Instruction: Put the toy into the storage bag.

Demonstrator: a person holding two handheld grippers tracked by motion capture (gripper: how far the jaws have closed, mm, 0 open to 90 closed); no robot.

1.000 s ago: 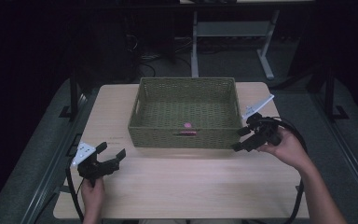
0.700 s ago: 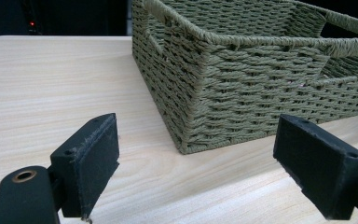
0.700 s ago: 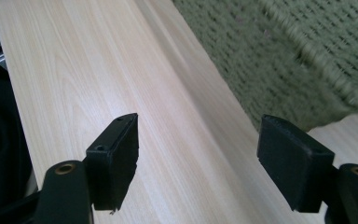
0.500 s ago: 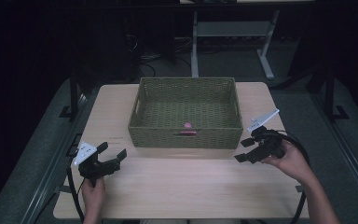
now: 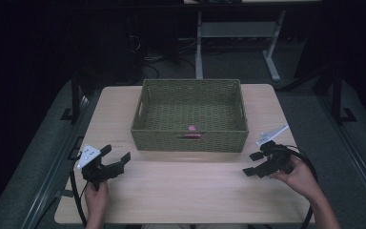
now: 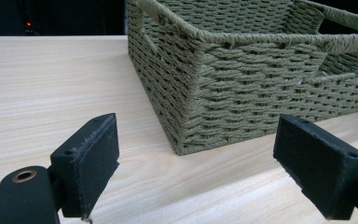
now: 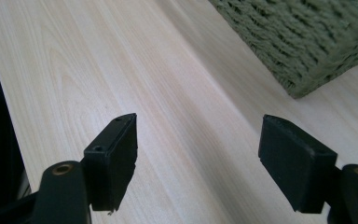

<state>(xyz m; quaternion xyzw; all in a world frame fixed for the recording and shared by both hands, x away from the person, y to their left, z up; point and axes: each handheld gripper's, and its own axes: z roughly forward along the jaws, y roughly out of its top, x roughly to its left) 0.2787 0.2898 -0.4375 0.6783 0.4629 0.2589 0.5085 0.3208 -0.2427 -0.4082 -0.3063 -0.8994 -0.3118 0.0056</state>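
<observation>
In the high view, the woven basket [image 5: 189, 116] sits mid-bench, and a small pink item [image 5: 191, 128] lies inside it against the near wall. The left gripper [image 5: 116, 155] rests off the basket's near-left corner, its jaws spread and holding nothing. The right gripper [image 5: 251, 163] sits off the near-right corner, well apart from the basket wall, jaws likewise spread and empty. With the pink item in the basket and both grippers free, the placing step looks done; I judge the hands to be at rest. Any next move would call for reaching over the basket's rim, since the near wall stands between each gripper and the pink item.

In the left gripper view, the basket's corner [image 6: 186, 140] stands just ahead between the 2 open jaws, on bare bench [image 6: 51, 84].

In the right gripper view, the 2 jaws gape over plain wood [image 7: 121, 60], the basket's corner [image 7: 303, 86] off to the upper right.
</observation>
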